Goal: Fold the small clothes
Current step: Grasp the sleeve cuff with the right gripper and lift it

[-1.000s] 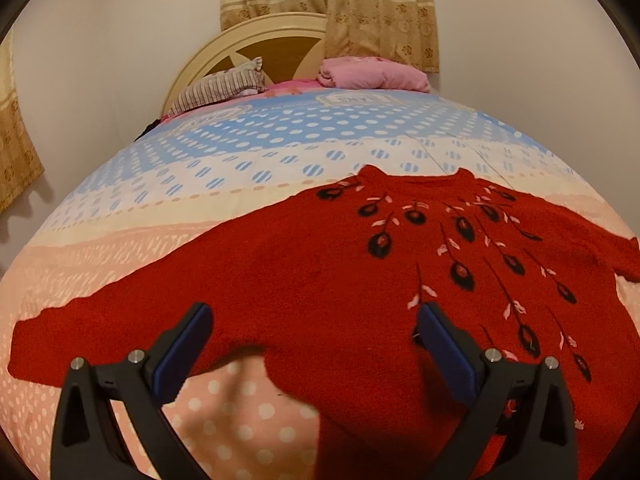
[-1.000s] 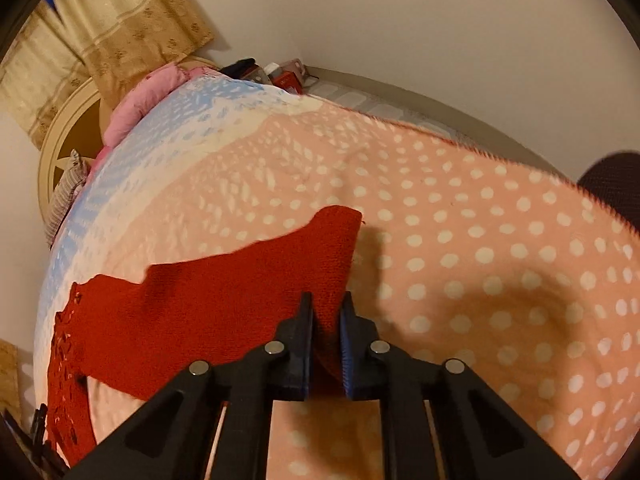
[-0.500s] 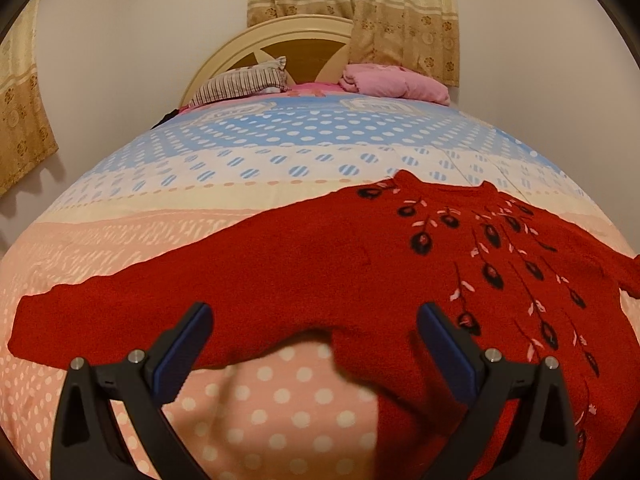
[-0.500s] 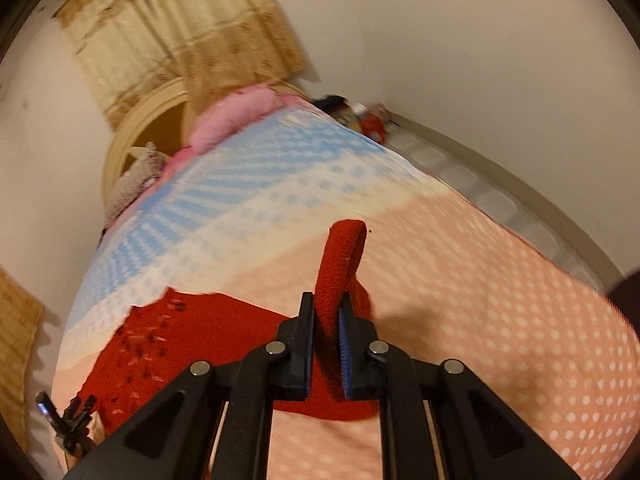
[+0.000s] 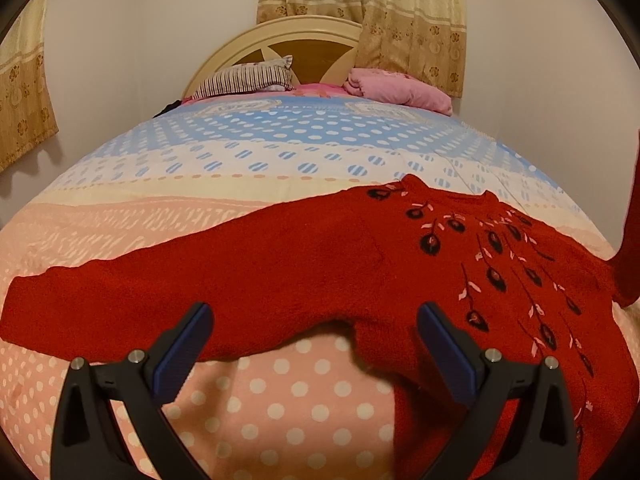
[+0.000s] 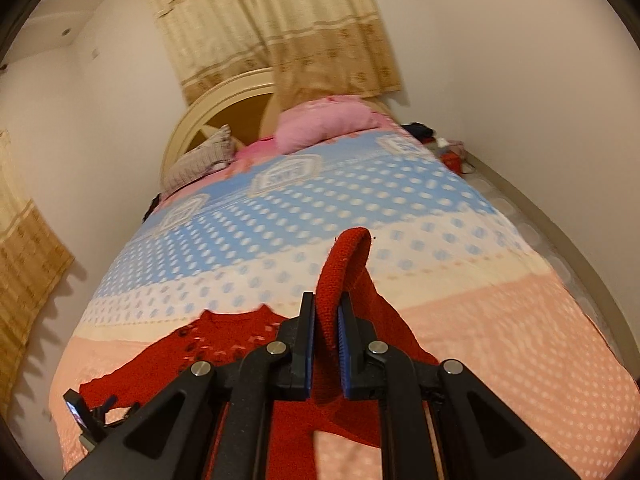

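Note:
A red knit sweater (image 5: 328, 268) with dark leaf embroidery lies spread front-up on the bed. Its left sleeve (image 5: 80, 304) stretches flat toward the left. My left gripper (image 5: 312, 344) is open and empty, hovering just above the sweater's lower edge near the left armpit. My right gripper (image 6: 325, 344) is shut on the right sleeve's cuff (image 6: 340, 276) and holds it lifted above the bed; the sleeve hangs down to the sweater body (image 6: 224, 344). The raised sleeve shows at the right edge of the left wrist view (image 5: 630, 248).
The bedspread (image 5: 280, 160) is dotted pink, cream and blue. A striped pillow (image 5: 248, 80) and a pink blanket (image 5: 400, 90) lie by the headboard (image 5: 304, 36). Curtains hang behind. Small items sit on the floor at the bed's far right (image 6: 444, 148). The left gripper shows at lower left (image 6: 86, 420).
My right gripper has lifted the sleeve cuff off the bed and swung it up and leftward toward the sweater body. My left gripper has drifted left along the sweater's lower edge, still open.

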The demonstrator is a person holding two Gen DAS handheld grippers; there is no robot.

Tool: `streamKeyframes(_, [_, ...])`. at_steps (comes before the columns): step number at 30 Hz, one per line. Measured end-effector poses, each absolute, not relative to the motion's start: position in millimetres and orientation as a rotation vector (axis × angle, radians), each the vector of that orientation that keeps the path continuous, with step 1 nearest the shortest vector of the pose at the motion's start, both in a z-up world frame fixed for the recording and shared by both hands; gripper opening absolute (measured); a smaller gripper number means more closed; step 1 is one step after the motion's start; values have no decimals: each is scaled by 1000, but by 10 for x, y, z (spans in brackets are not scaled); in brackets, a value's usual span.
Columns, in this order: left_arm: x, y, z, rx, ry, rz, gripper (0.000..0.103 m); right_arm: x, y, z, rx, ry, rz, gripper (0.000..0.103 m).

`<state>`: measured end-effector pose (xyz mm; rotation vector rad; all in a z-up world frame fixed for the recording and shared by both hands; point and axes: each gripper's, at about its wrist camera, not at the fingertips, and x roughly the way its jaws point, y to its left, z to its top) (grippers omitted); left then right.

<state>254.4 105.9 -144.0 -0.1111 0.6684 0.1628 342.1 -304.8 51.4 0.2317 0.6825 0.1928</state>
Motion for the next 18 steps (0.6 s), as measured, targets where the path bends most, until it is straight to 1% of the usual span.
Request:
streamKeyframes(12, [2522, 1177, -1486, -186, 670, 156, 103, 3699, -1725, 675, 113, 665, 387, 9])
streamKeyframes(18, [2519, 1216, -1512, -202, 677, 186, 103, 3747, -996, 539, 36, 683, 494, 9])
